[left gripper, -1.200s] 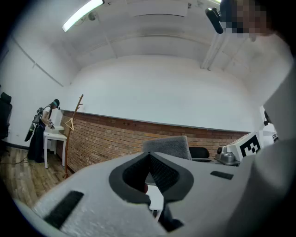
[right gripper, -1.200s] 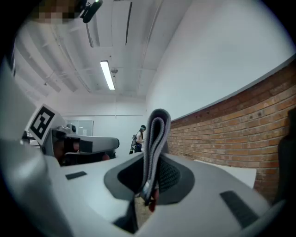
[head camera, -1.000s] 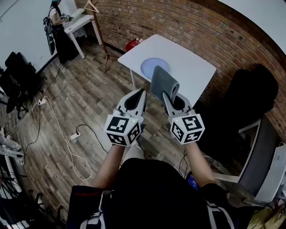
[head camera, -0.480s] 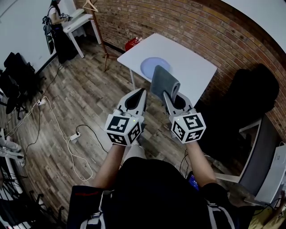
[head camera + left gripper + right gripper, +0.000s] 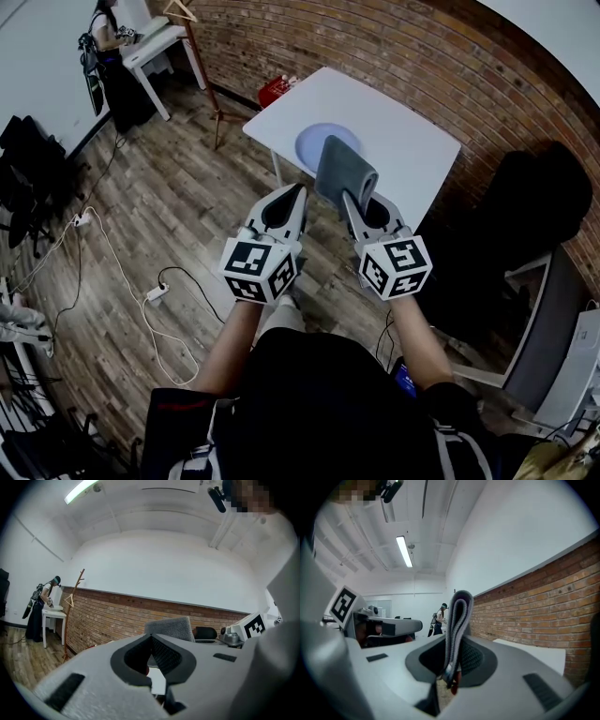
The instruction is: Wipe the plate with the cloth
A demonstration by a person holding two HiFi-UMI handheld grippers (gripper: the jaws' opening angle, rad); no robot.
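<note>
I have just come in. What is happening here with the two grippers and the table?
A person holds a two-jaw gripper in each hand, facing a white square table. The right gripper is shut on a folded grey cloth, which stands upright from its jaws. The left gripper is shut and holds nothing. A round pale blue plate lies on the table. The cloth is held up in the air, short of the plate, so the wiping has not yet begun.

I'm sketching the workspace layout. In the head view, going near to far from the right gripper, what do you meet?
right gripper → grey cloth clamped in its jaws → blue plate → far part of the white table → brick wall
</note>
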